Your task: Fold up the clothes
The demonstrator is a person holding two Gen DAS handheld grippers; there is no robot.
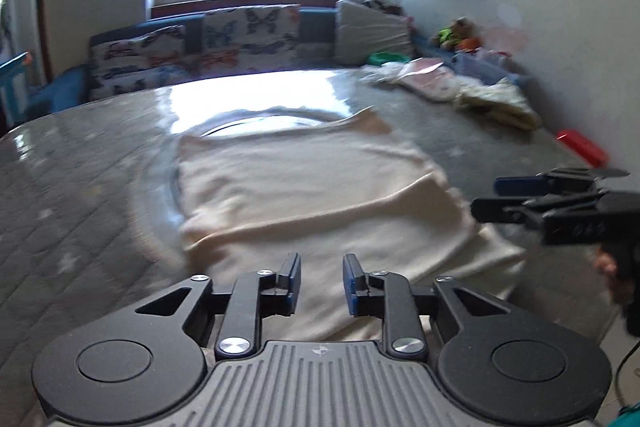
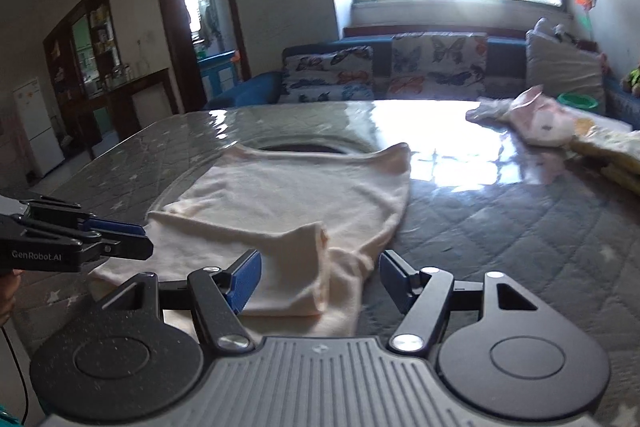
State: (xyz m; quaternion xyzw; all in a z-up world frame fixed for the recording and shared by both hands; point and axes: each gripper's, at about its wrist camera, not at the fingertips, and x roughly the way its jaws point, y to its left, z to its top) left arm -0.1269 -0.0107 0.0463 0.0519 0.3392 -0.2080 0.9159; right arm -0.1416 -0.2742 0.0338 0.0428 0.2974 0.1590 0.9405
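Note:
A cream garment (image 1: 312, 195) lies spread on the glass-covered table, with one side folded over its middle; in the right wrist view (image 2: 288, 211) a folded flap lies on its near part. My left gripper (image 1: 320, 285) is open and empty, just above the garment's near edge. My right gripper (image 2: 320, 279) is open wide and empty over the garment's near right corner. The right gripper also shows at the right of the left wrist view (image 1: 486, 197), and the left gripper at the left of the right wrist view (image 2: 144, 241).
The table (image 1: 80, 187) has a quilted grey cover under glass. A pile of pink and yellow clothes (image 1: 460, 89) lies at the far right, also in the right wrist view (image 2: 560, 131). A red object (image 1: 584, 147) lies by the wall. A butterfly-print sofa (image 2: 400, 71) stands behind the table.

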